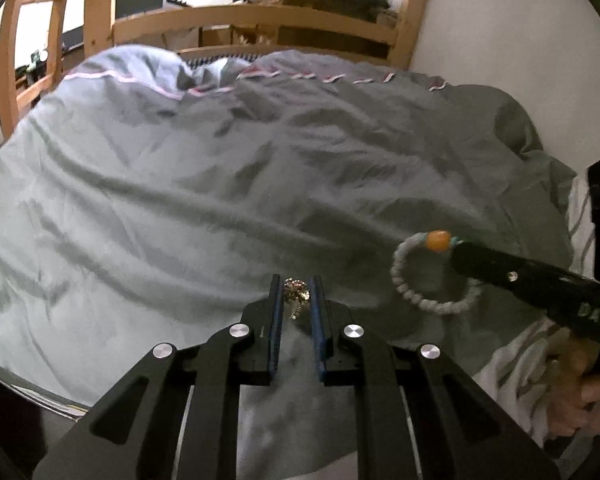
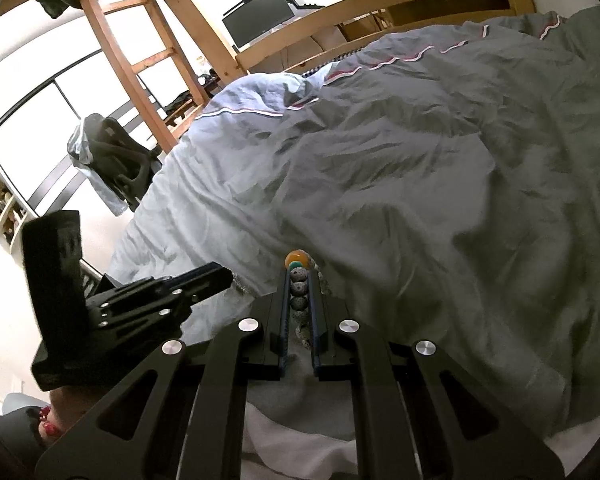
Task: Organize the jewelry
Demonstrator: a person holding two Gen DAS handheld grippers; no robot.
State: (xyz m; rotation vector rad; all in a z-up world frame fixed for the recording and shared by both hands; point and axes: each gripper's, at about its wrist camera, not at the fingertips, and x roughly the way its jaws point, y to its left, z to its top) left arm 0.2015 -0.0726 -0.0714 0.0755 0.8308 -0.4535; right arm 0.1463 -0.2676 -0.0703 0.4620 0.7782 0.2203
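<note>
My left gripper (image 1: 296, 286) is shut on a small gold chain piece (image 1: 296, 298), held just above the grey duvet (image 1: 220, 184). My right gripper (image 2: 299, 276) is shut on a bracelet of grey speckled beads (image 2: 299, 294) with an orange bead (image 2: 296, 259) at the fingertips. In the left wrist view the bracelet (image 1: 416, 296) hangs as a loop from the right gripper (image 1: 458, 254), to the right of my left fingers. The left gripper (image 2: 216, 278) shows at the left in the right wrist view.
A rumpled grey duvet (image 2: 420, 200) covers the bed. A wooden bed frame (image 1: 260, 20) and ladder (image 2: 140, 60) stand behind it. A white wall (image 1: 500, 40) runs along the right. A monitor (image 2: 260, 16) and a chair with clothes (image 2: 112, 160) lie beyond.
</note>
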